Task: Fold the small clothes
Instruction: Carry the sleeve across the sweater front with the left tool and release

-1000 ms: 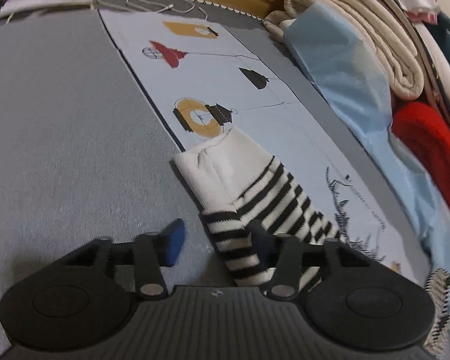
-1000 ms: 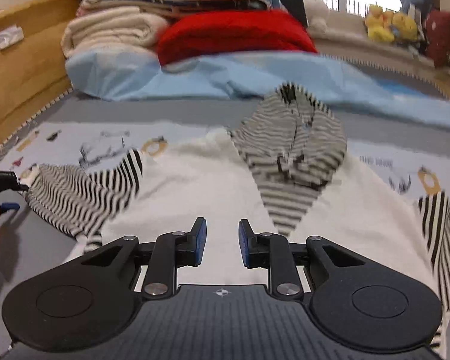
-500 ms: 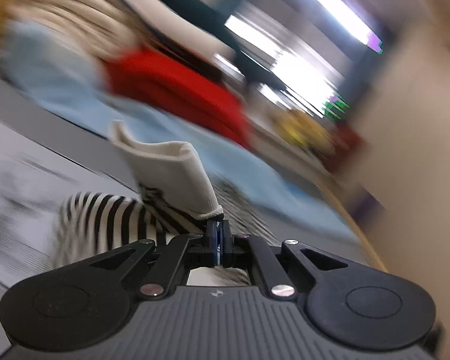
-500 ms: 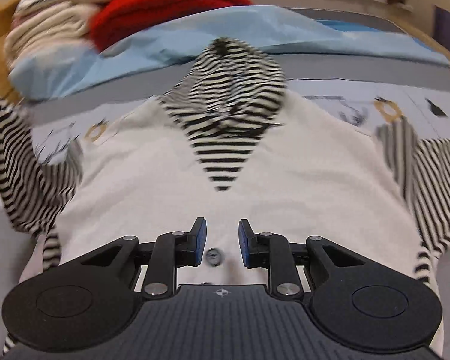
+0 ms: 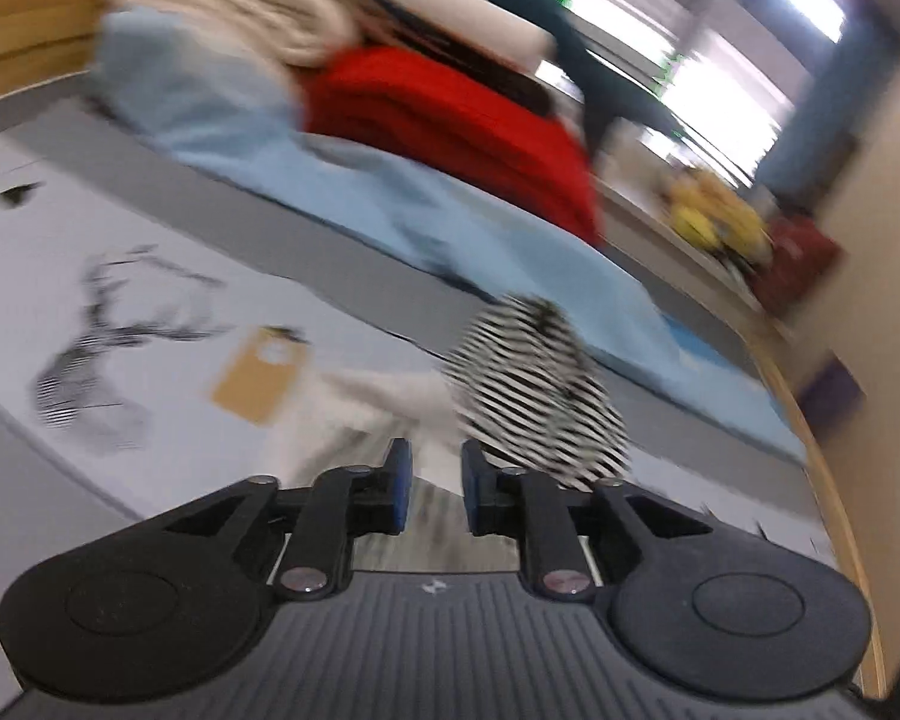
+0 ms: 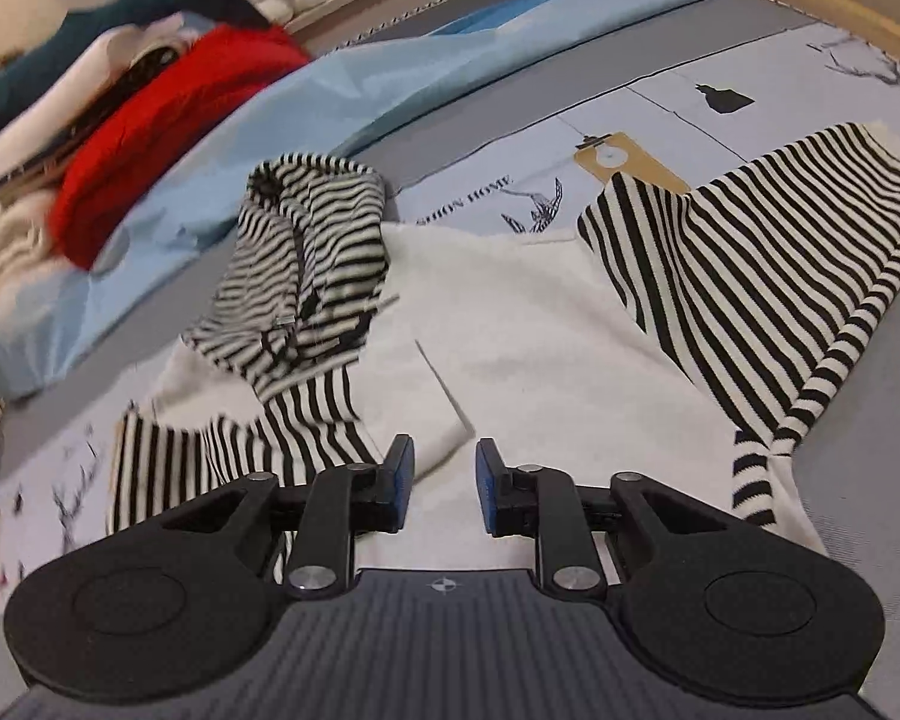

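Observation:
A small white top [image 6: 528, 324] with a black-and-white striped hood [image 6: 306, 276] and striped sleeves lies on the printed mat. Its left sleeve [image 6: 306, 426] is folded in across the body, with the white cuff [image 6: 432, 402] just in front of my right gripper [image 6: 444, 480]. The right sleeve [image 6: 768, 276] lies spread out to the right. My right gripper is open and empty, low over the top's body. My left gripper [image 5: 432, 483] is open and empty above the garment; the view is blurred and shows the hood [image 5: 540, 396] just ahead.
A light blue sheet [image 6: 342, 96], a red folded cloth [image 6: 168, 120] and a stack of cream and dark folded textiles [image 6: 18, 228] lie behind the top. A wooden edge [image 6: 810, 6] runs along the far right. Yellow toys [image 5: 714, 216] sit on a ledge.
My left gripper closed on the left sleeve's cuff, carried it in over the body and let go; it is now open. My right gripper swung right.

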`<state>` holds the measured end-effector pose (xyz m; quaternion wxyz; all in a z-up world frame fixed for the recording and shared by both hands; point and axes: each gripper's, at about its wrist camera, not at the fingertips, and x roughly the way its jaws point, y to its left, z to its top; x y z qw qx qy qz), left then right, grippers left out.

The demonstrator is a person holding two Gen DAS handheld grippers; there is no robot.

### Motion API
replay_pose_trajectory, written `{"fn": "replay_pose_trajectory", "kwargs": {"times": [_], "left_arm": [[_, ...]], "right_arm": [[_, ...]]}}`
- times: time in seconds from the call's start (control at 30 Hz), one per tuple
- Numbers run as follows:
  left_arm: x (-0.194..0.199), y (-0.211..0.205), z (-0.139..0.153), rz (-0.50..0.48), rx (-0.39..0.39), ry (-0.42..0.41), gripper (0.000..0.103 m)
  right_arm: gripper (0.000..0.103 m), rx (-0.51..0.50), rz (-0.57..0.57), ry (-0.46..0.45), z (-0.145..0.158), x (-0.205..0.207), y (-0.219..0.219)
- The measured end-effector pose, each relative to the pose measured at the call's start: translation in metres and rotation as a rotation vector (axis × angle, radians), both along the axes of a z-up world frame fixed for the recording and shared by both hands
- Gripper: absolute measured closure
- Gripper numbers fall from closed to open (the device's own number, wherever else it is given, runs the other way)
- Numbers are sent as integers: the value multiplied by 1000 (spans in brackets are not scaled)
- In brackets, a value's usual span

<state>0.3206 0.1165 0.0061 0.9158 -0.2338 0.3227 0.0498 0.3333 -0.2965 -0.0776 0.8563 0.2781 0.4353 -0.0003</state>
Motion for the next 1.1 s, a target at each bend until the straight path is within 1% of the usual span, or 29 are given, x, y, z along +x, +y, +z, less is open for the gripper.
{"fn": "replay_pose_trajectory", "kwargs": {"times": [0.03,0.1,0.13,0.17,0.2,0.3,0.33,0.4,0.43,0.47,0.53,0.6,0.63,0.67,0.77,0.87,0.93,1.0,1.03,1.07,1.1], "left_arm": [[-2,9,-8,36,3,11,78],[-2,27,-21,94,12,53,78],[4,34,-26,125,15,101,78],[8,42,-26,137,2,114,78],[9,46,-26,135,-8,99,78],[24,55,-24,151,65,73,78],[24,57,-23,160,69,70,78],[31,64,-28,167,37,95,78],[33,65,-30,163,17,103,78],[36,65,-32,155,5,108,78],[38,64,-33,144,18,113,78],[38,65,-32,141,23,106,78],[38,66,-32,145,17,104,78],[38,69,-32,151,8,103,78],[39,74,-31,154,-5,97,78],[40,76,-31,153,-18,107,78],[41,73,-32,140,-22,114,78],[42,66,-34,119,-12,127,78],[43,63,-37,103,-8,138,78],[45,58,-40,79,-7,157,78],[46,54,-44,55,-7,178,78]], "right_arm": [[87,16,-6,-3,-1,3,0],[87,51,-12,-9,-8,9,0],[87,63,-10,-6,-13,12,1],[86,74,-6,-2,-18,15,2],[85,85,-1,1,-24,19,3],[83,111,-8,30,-44,32,7],[83,119,-17,41,-51,35,8],[75,137,-38,73,-65,43,8],[67,141,-52,88,-71,47,8],[63,145,-64,98,-78,51,9],[63,146,-82,113,-88,58,10],[63,136,-91,92,-90,62,13],[75,122,-75,77,-89,66,17],[97,109,-57,61,-88,68,20],[98,52,-32,-24,-72,67,29],[98,57,-27,-142,-32,49,24],[98,38,-53,-191,-2,31,16],[98,-12,-100,-207,17,12,7],[98,-50,-113,-211,19,5,3],[97,-106,-123,-197,14,-1,-1],[97,-151,-121,-148,2,-1,-3]]}}
